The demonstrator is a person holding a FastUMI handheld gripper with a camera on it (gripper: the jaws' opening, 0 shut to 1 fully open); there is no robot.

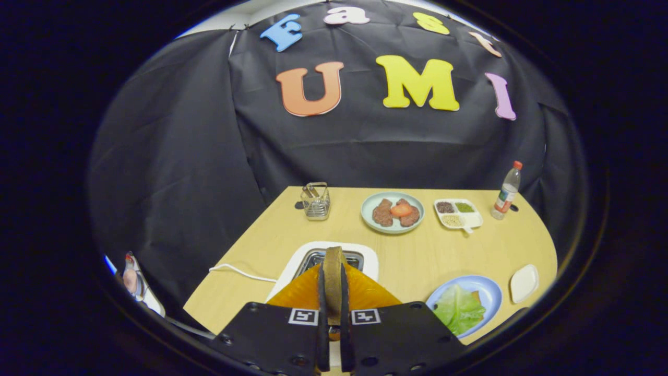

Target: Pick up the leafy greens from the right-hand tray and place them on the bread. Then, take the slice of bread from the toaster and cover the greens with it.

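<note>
The brown toasted slice of bread (332,271) stands upright on its edge, pinched between the two fingers of the gripper (333,292), and both fingers press flat against its faces with only the slice's thickness between them. It sits right above the slots of the white toaster (365,256), whose white cable (240,271) trails off across the light wooden table (417,256). The gripper points straight ahead and a bit downward, level, its fingers vertical. Off beside the fingers, the pale blue round plate (490,292) carries the green lettuce leaf (456,310) lying over another slice of bread (477,300), with a small white square dish (524,283) just beside it. Beyond, a grey-green plate (368,211) holds brown meat patties (394,213) topped with a tomato slice (401,210).
</note>
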